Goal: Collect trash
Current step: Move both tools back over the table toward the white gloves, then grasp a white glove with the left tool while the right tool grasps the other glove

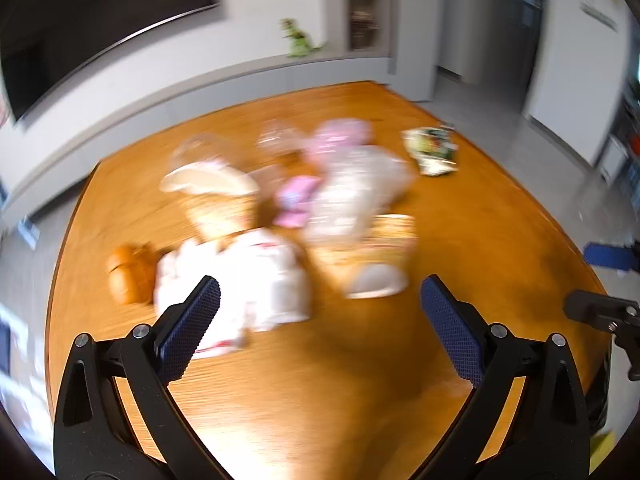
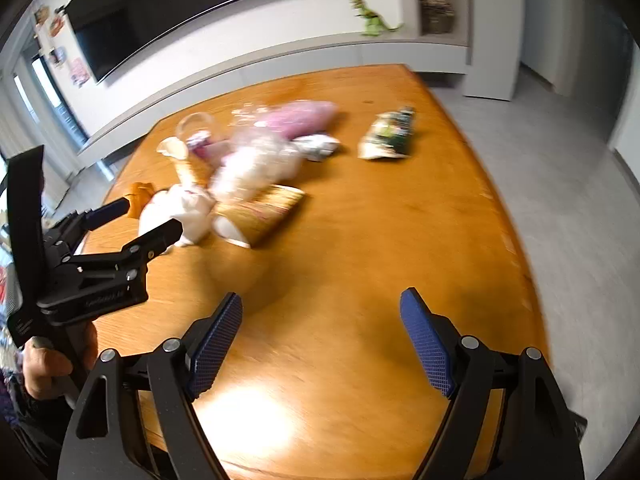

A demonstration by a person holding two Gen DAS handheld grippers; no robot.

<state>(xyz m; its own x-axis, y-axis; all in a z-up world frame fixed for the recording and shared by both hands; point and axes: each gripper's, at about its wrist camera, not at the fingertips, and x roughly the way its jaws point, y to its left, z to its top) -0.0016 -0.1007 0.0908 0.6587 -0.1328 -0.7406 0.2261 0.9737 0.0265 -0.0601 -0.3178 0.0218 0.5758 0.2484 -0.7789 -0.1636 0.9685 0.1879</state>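
Observation:
A blurred heap of trash lies on the wooden table (image 1: 320, 380): a white crumpled bag (image 1: 248, 276), a clear plastic bag (image 1: 352, 188), a pink wrapper (image 1: 296, 200), a paper cup (image 1: 376, 256) on its side and a green snack packet (image 1: 432, 150) apart at the right. My left gripper (image 1: 320, 300) is open and empty, hovering just short of the white bag. My right gripper (image 2: 322, 316) is open and empty above bare table, well short of the heap (image 2: 248, 168). The left gripper (image 2: 152, 220) also shows in the right wrist view, beside the white bag (image 2: 180, 212).
An orange object (image 1: 128, 276) lies at the table's left edge. A clear plastic cup (image 2: 196, 128) lies at the heap's far side. Behind the table run a low white cabinet (image 2: 320, 52) with a green toy dinosaur (image 2: 374, 20), a wall television and shelves. Grey floor lies to the right.

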